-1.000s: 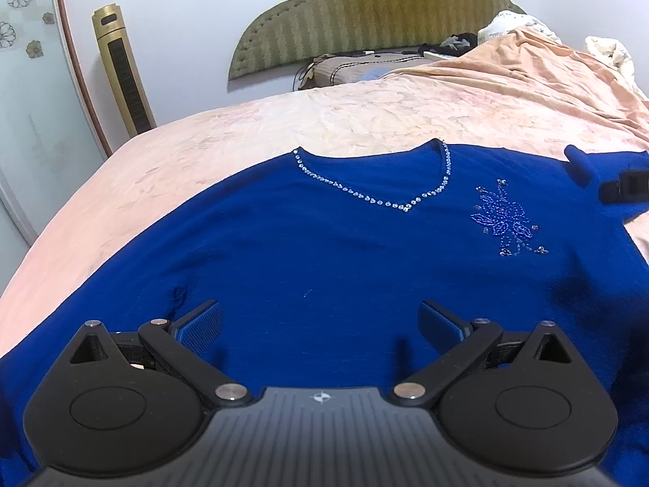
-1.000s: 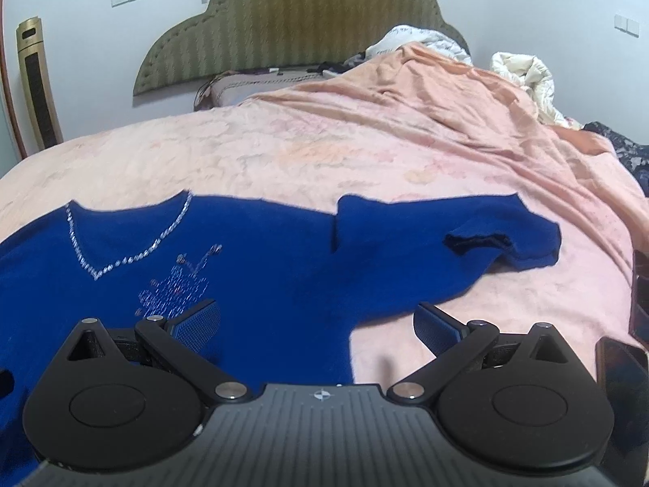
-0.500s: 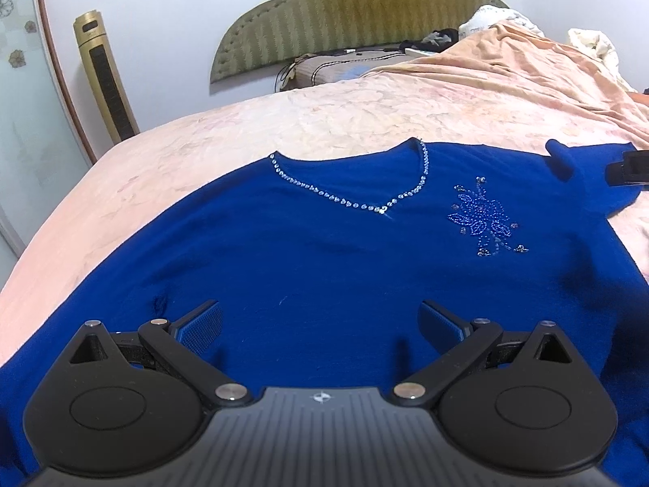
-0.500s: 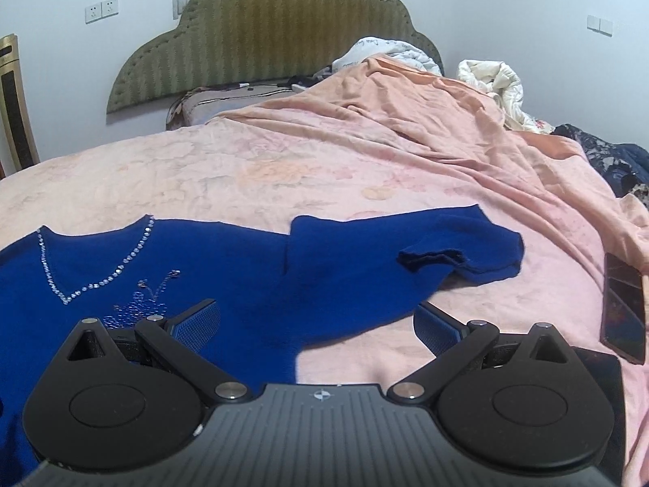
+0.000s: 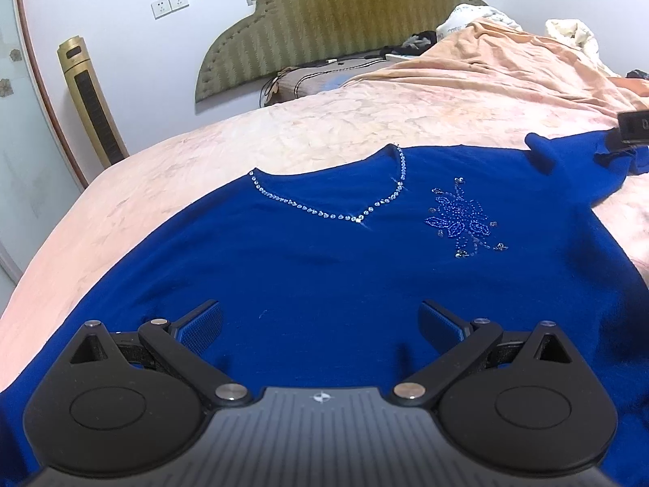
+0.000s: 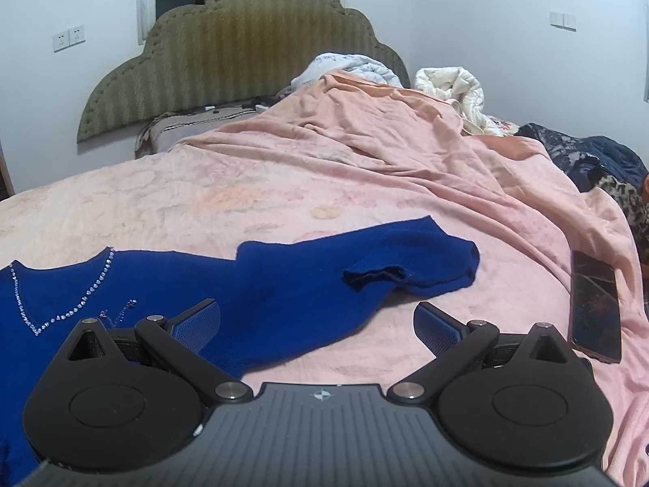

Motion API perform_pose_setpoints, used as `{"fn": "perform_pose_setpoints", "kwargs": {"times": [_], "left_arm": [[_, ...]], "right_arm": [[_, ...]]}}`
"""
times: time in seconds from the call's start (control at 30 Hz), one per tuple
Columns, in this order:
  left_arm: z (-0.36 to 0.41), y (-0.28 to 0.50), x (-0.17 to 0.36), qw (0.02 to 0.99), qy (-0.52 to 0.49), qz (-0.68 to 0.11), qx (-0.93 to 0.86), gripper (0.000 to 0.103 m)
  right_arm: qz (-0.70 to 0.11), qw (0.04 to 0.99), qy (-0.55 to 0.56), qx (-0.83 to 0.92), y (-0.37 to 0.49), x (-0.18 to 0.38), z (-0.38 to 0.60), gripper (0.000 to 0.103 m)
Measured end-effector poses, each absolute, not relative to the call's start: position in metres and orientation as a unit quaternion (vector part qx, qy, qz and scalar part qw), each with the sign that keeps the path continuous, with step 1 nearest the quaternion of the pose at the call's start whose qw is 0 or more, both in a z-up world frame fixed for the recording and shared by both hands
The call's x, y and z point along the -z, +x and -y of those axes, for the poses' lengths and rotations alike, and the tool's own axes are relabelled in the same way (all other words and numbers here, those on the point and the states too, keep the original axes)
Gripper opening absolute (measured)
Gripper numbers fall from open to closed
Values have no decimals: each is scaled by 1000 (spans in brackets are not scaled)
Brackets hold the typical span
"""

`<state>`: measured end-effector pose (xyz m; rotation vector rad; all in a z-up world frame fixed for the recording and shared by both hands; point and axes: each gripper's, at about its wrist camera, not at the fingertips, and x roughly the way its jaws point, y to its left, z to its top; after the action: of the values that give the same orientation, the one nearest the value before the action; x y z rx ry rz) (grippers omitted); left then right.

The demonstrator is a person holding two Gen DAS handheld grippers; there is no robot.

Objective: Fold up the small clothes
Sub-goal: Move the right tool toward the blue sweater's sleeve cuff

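Note:
A royal-blue top (image 5: 308, 268) lies spread flat on the pink bedspread, with a rhinestone V-neckline (image 5: 357, 219) and a beaded flower (image 5: 462, 219) on the chest. My left gripper (image 5: 320, 324) hovers open just above the top's lower body, nothing between its blue pads. In the right wrist view the same blue top (image 6: 284, 296) stretches rightward to a sleeve (image 6: 409, 263) whose cuff is folded back. My right gripper (image 6: 316, 324) stands open over the sleeve's underarm edge, holding nothing. The right gripper's tip (image 5: 632, 130) shows at the left view's far right.
A dark phone (image 6: 594, 308) lies on the bedspread (image 6: 284, 186) right of my right gripper. A green padded headboard (image 6: 243, 44), pillows and bunched bedding (image 6: 450, 85) sit at the far end. Dark clothes (image 6: 600, 162) pile at the right edge. A gold tower fan (image 5: 91, 101) stands at left.
Both views have swung rightward: the top sits further left in each frame. The phone has come fully into the right view. Both grippers stayed open.

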<state>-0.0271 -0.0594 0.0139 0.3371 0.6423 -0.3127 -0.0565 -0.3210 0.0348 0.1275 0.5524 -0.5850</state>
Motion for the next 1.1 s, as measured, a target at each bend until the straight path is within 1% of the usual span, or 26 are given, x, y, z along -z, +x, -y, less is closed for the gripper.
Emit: {"fn": "perform_pose_setpoints", "kwargs": {"times": [0.37, 0.5, 0.67, 0.93, 1.1], "left_arm": [[59, -29, -13, 925, 166, -310, 146, 103], [59, -29, -13, 924, 167, -310, 146, 103], [58, -29, -12, 924, 168, -310, 147, 103], [61, -32, -12, 923, 172, -309, 150, 103], [62, -34, -13, 923, 177, -305, 151, 103]], "right_arm": [[-227, 935, 27, 272, -28, -72, 309, 103], [-218, 936, 27, 277, -27, -76, 308, 103], [-226, 926, 36, 300, -40, -67, 318, 103], [-269, 905, 36, 327, -66, -38, 334, 103], [-280, 900, 31, 333, -78, -32, 338, 103]]}}
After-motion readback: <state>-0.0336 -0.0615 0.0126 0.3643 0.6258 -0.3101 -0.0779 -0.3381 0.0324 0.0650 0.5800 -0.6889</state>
